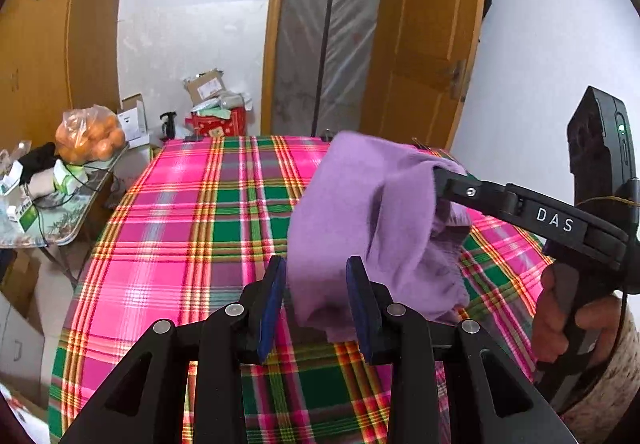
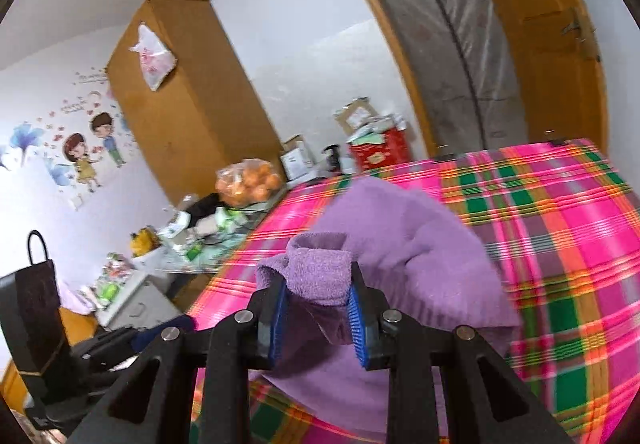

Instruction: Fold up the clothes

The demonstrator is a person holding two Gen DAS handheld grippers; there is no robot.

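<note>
Both grippers' fingers clamp the purple garment (image 1: 360,211): left gripper (image 1: 318,308) grips its lower edge, right gripper (image 2: 318,314) its bunched cuff. It hangs above the plaid worktop (image 1: 180,228), long axis slanting upward to the right.

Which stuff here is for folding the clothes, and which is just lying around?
For the job:
- purple garment
- left gripper and right gripper, both clamped on it
- plaid-covered table

Just lying about:
- bag of oranges
- red box
- black paper bag
</note>
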